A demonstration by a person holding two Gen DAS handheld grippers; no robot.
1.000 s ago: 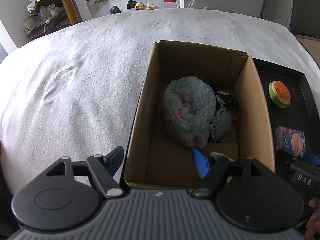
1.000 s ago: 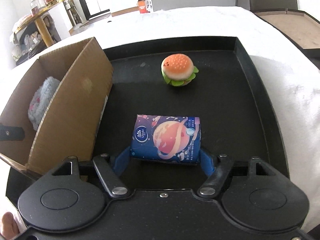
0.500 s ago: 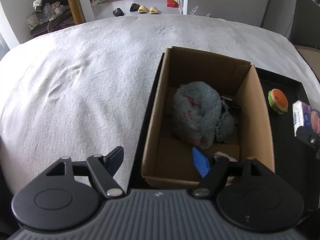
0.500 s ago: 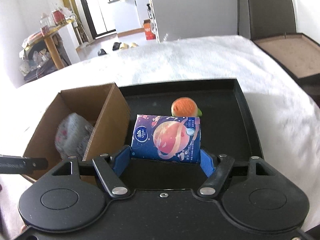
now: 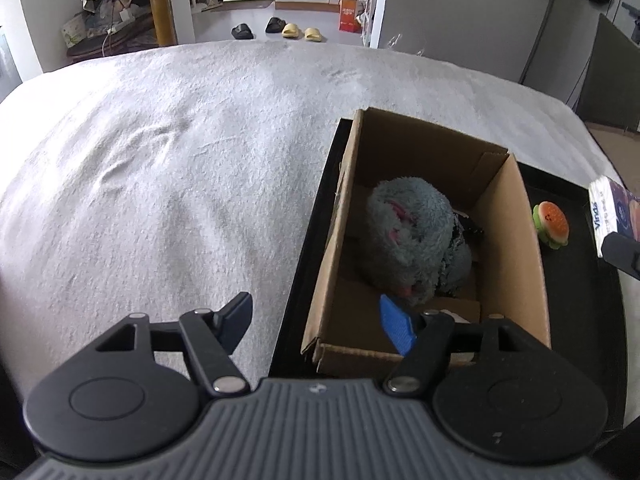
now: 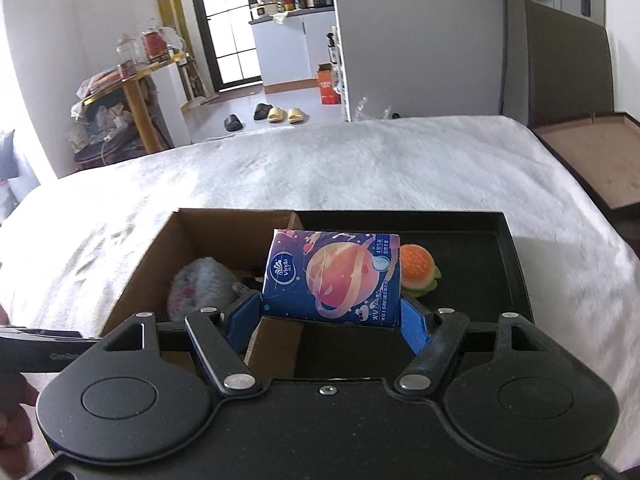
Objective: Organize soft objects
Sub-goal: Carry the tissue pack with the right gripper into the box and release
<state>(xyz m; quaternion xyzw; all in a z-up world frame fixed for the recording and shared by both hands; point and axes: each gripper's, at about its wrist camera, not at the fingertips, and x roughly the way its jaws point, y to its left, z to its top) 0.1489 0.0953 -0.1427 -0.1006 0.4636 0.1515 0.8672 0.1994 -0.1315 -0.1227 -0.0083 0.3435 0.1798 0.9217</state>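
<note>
My right gripper (image 6: 332,320) is shut on a blue tissue pack (image 6: 334,278) with a planet print, held in the air above the black tray (image 6: 508,264), by the right wall of the cardboard box (image 6: 224,228). The pack also shows at the right edge of the left wrist view (image 5: 614,212). A grey plush toy (image 5: 412,236) lies inside the box (image 5: 348,216); it also shows in the right wrist view (image 6: 200,288). A burger toy (image 6: 418,268) sits on the tray. My left gripper (image 5: 316,320) is open and empty, over the box's near left corner.
The box stands in the left part of the black tray (image 5: 568,196), which rests on a white fuzzy bed cover (image 5: 160,184). A brown board (image 6: 592,152) lies off the bed's right side. Slippers (image 6: 280,114) and a cluttered side table (image 6: 128,92) stand beyond the bed.
My right gripper has lifted the tissue pack off the tray and moved it left toward the box. My left gripper has pulled back and up to the left, staying open.
</note>
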